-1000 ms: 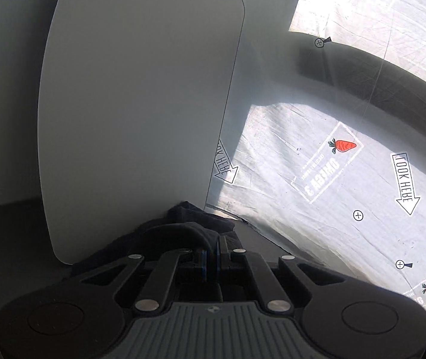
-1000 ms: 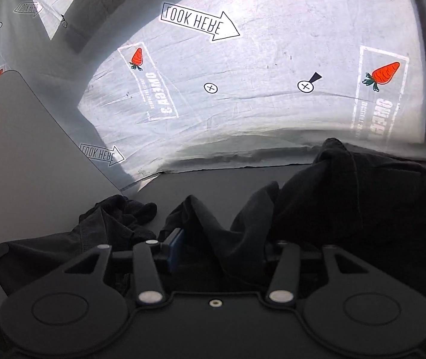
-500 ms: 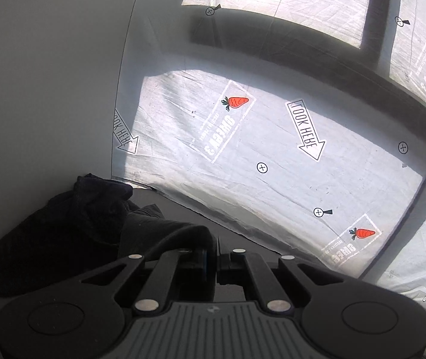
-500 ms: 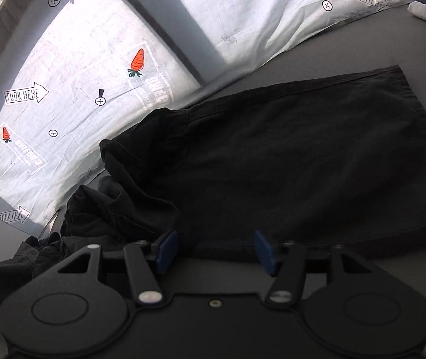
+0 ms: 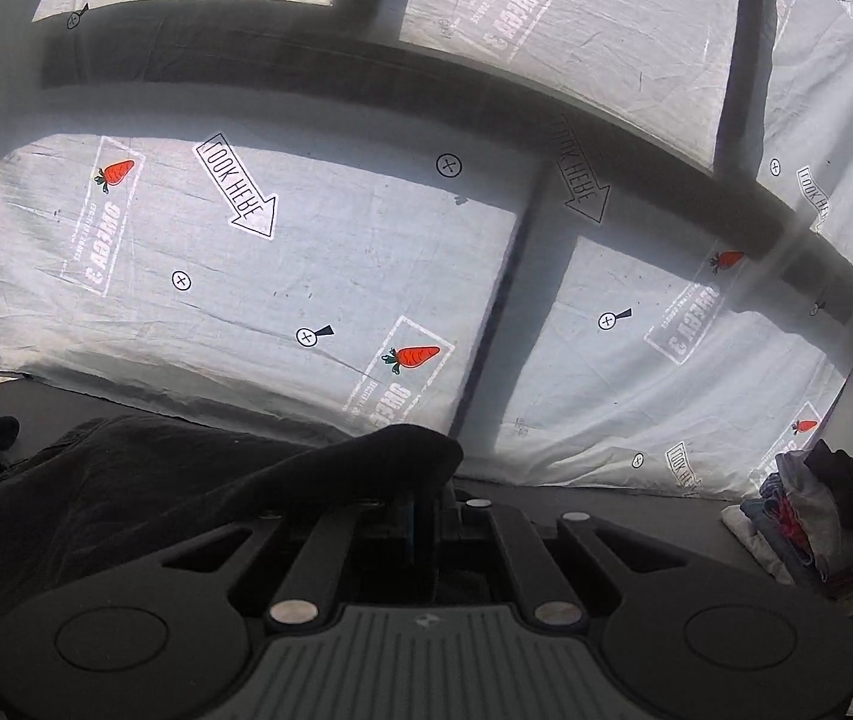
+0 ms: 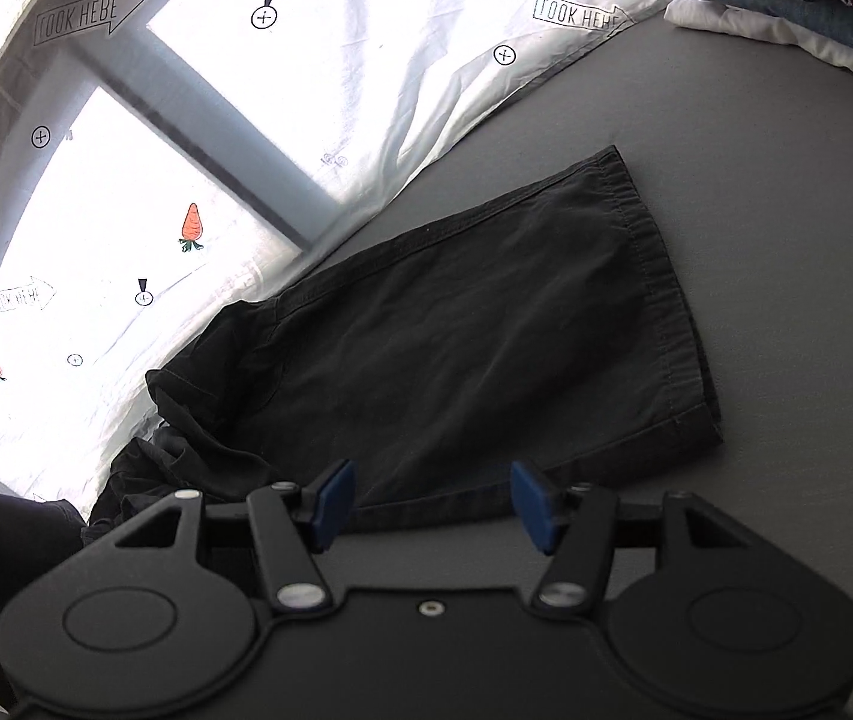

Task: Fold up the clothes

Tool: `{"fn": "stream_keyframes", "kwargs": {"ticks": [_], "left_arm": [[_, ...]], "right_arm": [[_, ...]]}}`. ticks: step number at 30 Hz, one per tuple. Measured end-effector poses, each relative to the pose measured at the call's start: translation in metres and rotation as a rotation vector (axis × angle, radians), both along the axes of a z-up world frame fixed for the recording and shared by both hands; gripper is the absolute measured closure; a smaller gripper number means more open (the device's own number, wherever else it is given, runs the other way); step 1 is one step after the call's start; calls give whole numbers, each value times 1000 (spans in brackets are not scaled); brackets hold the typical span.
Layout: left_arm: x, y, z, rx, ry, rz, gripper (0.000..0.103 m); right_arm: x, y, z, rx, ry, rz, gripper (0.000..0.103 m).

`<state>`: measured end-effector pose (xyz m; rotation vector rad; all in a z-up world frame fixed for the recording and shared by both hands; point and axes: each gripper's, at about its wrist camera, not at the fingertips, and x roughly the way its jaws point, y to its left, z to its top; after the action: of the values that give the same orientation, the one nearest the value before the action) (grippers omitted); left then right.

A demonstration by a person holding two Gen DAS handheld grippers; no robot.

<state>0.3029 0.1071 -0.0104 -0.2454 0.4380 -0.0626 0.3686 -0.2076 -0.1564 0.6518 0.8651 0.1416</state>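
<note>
A pair of black trousers [image 6: 486, 336] lies on a grey table [image 6: 756, 228], one leg spread flat with its hemmed cuff toward the right of the right wrist view and the rest bunched in folds at the left. The right gripper [image 6: 432, 501] hovers at the near edge of that leg, its blue pads [image 6: 333, 495] apart after a brief widening, with nothing pinched between them; the cloth lies below and beyond the tips. In the left wrist view the left gripper [image 5: 426, 516] is pressed together on a fold of the same black cloth [image 5: 198, 480], which rises in a hump over its fingers and trails off to the left. A stack of folded clothes [image 6: 798, 6] sits at the table's far right. A white sheet [image 5: 318, 276] printed with carrots and "LOOK HERE" arrows hangs behind.
</note>
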Motion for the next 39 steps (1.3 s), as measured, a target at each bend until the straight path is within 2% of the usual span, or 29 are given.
{"fn": "stream_keyframes", "kwargs": {"ticks": [5, 7, 10, 13, 15, 22, 26, 30, 34, 36, 39], "left_arm": [[12, -36, -34, -70, 125, -109, 98], [19, -49, -60, -81, 205, -129, 98], [30, -61, -106, -94, 358, -101, 98], [33, -70, -147, -49, 512, -55, 97], [27, -75, -156, -12, 556, -47, 96], [-8, -66, -115, -73, 468, -74, 73], [-38, -56, -81, -85, 356, -94, 57], [-61, -27, -65, -172, 290, -48, 53], [-70, -3, -74, -260, 305, -8, 53], [-75, 7, -74, -325, 289, -9, 53], [-70, 16, -72, -377, 282, -16, 53]], "right_arm": [[-4, -12, 1, -11, 1, 26, 44], [-6, -18, 2, -19, 4, 39, 44], [-8, -28, 0, -29, 16, 55, 44], [-8, -39, 0, -48, 27, 74, 44], [-8, -42, 2, -71, 24, 94, 44], [-2, -24, 1, -89, 16, 181, 43], [-4, 8, 3, -102, -2, 260, 42], [-9, 38, 7, -95, -24, 328, 42], [-19, 65, 8, -46, -42, 401, 42], [-29, 79, 9, -60, -62, 458, 42], [-46, 99, 9, -80, -86, 528, 42]]}}
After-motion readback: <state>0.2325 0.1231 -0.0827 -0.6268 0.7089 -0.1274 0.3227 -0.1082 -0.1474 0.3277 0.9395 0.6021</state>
